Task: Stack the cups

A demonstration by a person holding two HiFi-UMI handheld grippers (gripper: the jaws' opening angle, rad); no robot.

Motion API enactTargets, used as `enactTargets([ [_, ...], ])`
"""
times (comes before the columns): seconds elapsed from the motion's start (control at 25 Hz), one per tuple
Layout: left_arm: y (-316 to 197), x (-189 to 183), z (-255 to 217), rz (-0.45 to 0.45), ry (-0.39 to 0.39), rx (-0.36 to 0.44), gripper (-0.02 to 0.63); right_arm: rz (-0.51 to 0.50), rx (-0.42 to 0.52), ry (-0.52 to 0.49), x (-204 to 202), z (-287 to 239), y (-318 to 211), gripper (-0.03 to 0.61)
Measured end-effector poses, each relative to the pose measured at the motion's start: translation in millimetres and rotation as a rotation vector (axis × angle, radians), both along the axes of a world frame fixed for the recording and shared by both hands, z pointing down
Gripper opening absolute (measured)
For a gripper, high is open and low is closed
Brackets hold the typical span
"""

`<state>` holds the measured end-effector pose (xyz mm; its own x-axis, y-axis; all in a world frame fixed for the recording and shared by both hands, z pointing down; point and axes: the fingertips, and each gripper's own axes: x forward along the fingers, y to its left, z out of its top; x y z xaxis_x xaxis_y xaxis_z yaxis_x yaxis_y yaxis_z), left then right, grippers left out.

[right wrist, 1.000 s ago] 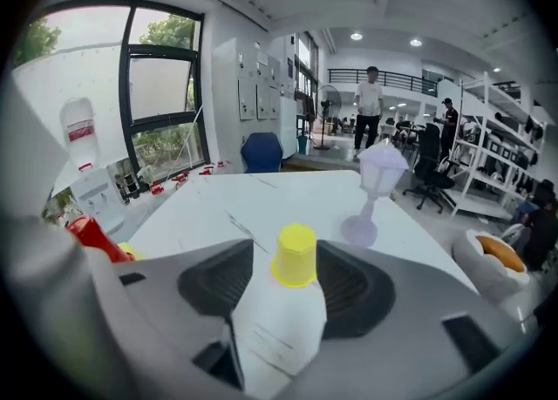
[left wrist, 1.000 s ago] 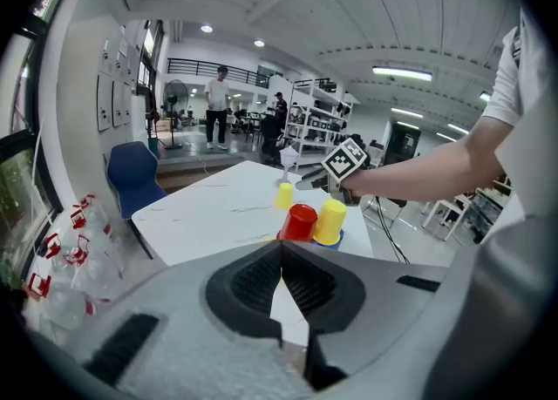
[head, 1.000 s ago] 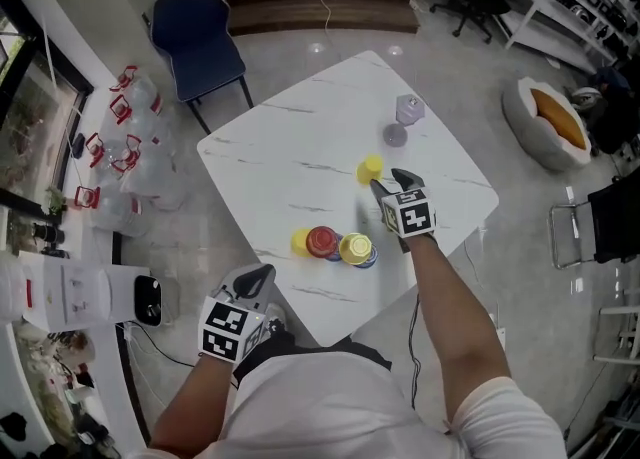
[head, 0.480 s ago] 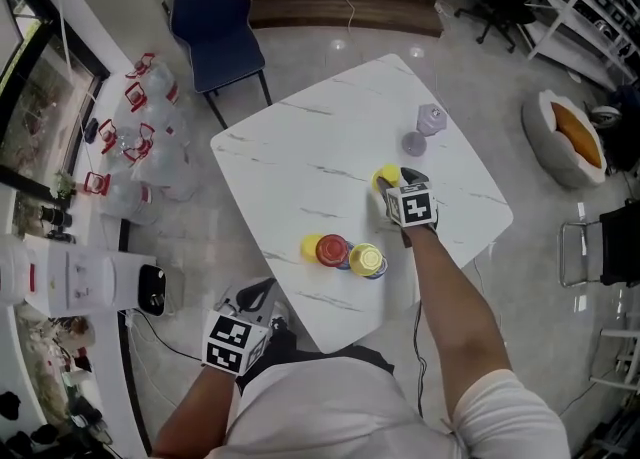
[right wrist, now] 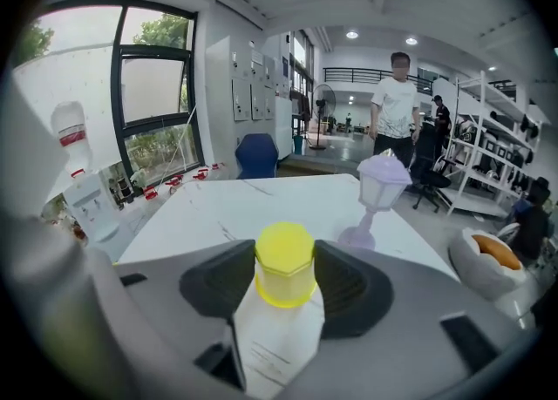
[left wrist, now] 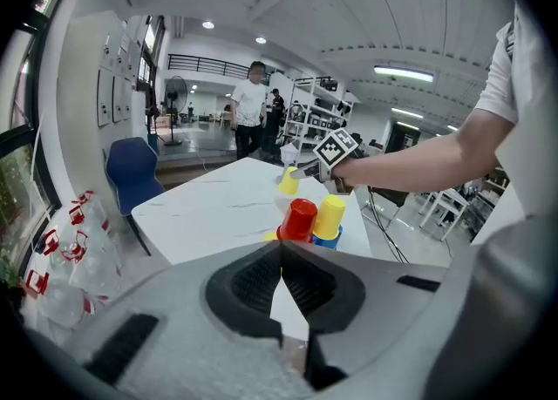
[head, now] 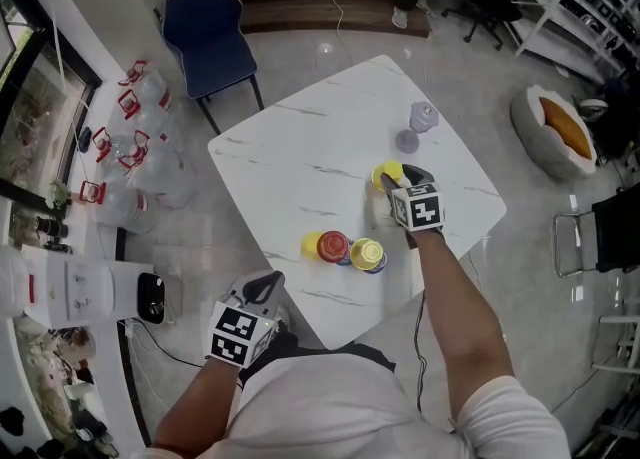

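Observation:
An upturned yellow cup point(right wrist: 284, 274) stands on the white marble table point(head: 290, 162), and my right gripper point(right wrist: 284, 259) is shut on it, a pad against each side. Its jaws have just been closing with this cup between them. The head view has the same yellow cup point(head: 386, 174) at the right gripper point(head: 398, 178). Nearer me stands a cluster: a red cup point(head: 333, 245), a yellow cup on a blue one point(head: 367, 254), and a low yellow cup point(head: 309, 243). My left gripper point(left wrist: 281, 254) is shut and empty, off the table's near edge point(head: 266, 284).
A purple lantern-shaped ornament point(head: 415, 119) stands just beyond the held cup point(right wrist: 377, 193). On the floor are a blue chair point(head: 205, 32), water bottles point(head: 135, 147) and a pet bed point(head: 555, 127). A person point(right wrist: 397, 106) stands past the far side of the table.
My right gripper has slid forward round the lone yellow cup, which now sits between its jaws. The left gripper has stayed in place.

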<state>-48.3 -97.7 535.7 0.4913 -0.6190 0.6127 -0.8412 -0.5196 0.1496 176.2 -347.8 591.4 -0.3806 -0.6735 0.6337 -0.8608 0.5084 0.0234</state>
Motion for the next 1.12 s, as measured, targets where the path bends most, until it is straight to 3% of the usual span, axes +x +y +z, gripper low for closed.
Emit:
enactTargets([
  [0.56, -11.5, 22.2, -37.2, 0.191, 0.073, 0.141, 0.009, 0.028, 0.131, -0.08, -1.2, -129.9, 102.4, 0.216],
  [1.12, -6.1, 25.7, -45.7, 0.259, 0.082, 0.155, 0.009, -0.003, 0.102, -0.056, -26.2, -142.3, 182.0, 0.216],
])
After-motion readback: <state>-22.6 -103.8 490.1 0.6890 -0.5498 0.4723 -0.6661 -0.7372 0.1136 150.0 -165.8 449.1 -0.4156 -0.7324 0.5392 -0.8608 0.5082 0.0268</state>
